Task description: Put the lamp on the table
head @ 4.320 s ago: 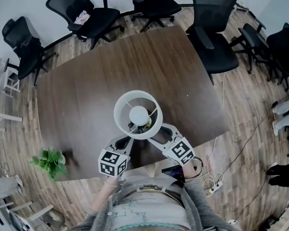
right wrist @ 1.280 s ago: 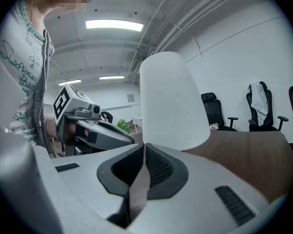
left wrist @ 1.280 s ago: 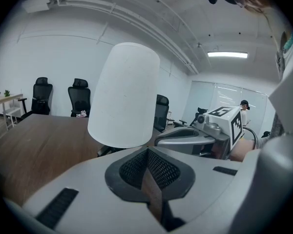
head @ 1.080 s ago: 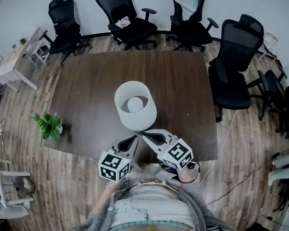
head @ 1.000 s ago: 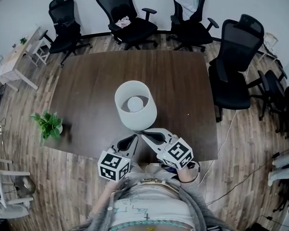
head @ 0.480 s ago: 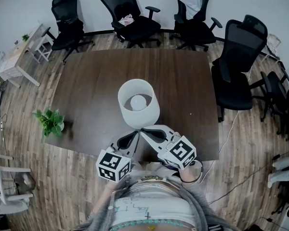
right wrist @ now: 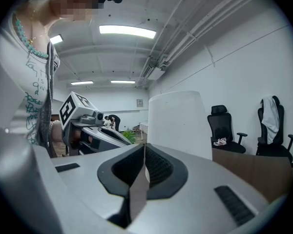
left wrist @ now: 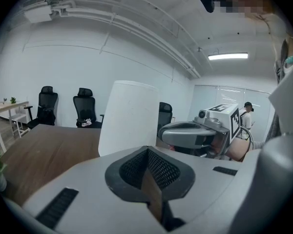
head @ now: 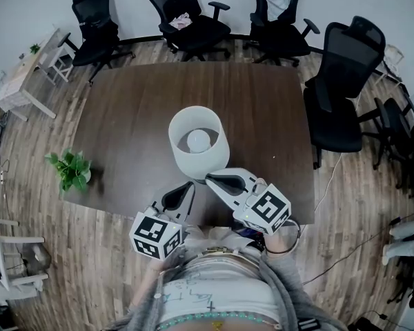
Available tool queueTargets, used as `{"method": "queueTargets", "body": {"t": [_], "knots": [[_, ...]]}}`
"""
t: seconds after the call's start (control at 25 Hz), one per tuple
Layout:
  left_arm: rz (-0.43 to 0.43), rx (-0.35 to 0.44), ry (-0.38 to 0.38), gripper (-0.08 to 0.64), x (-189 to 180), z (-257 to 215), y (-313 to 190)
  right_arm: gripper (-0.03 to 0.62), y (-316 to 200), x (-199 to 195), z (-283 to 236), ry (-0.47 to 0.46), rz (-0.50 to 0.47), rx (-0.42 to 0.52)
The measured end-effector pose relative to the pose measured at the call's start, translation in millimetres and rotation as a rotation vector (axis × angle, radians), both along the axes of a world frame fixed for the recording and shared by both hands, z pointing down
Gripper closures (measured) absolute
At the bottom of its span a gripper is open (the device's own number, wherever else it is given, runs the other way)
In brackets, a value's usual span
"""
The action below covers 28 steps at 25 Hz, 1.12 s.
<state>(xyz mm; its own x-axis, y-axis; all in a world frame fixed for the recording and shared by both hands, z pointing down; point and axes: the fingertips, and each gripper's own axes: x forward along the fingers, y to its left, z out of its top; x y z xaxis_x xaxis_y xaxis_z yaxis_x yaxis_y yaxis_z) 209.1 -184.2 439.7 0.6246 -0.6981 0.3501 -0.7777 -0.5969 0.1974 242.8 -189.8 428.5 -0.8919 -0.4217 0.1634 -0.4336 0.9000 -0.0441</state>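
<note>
The counter (head: pixel 124 116) carries the lamp (head: pixel 193 163), which seems to stand on it toward the near edge, in front of the person. Both tools hang just behind it. The left tool (head: pixel 188 186) is closed with nothing between its jaws, and so is the right tool (head: pixel 210 179), whose tip sits just beside the lower rim of the shade (left wrist: pixel 132 118).

That closeness looks like the main hazard. A sideways swing or a forward nudge of either tool could catch the shade and tip the lamp, and it stands near enough to the edge that it might go off the counter. Closed jaws could not catch it.

The head view alone shows where the lamp sits on the counter, and the bulb (head: pixel 199 140) inside the shade. The two gripper views alone show the jaws pressed together and the shade's side standing upright. No view shows the lamp's base, so whether it rests flat stays a guess.
</note>
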Motion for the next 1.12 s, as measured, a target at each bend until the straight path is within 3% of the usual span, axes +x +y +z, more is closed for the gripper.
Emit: {"method": "queueTargets", "body": {"t": [1.12], "knots": [[0.029, -0.035, -0.017, 0.549, 11.9, 14.1, -8.9, 0.572, -3.1, 5.3, 13.4, 0.020, 0.007, -0.041]]}}
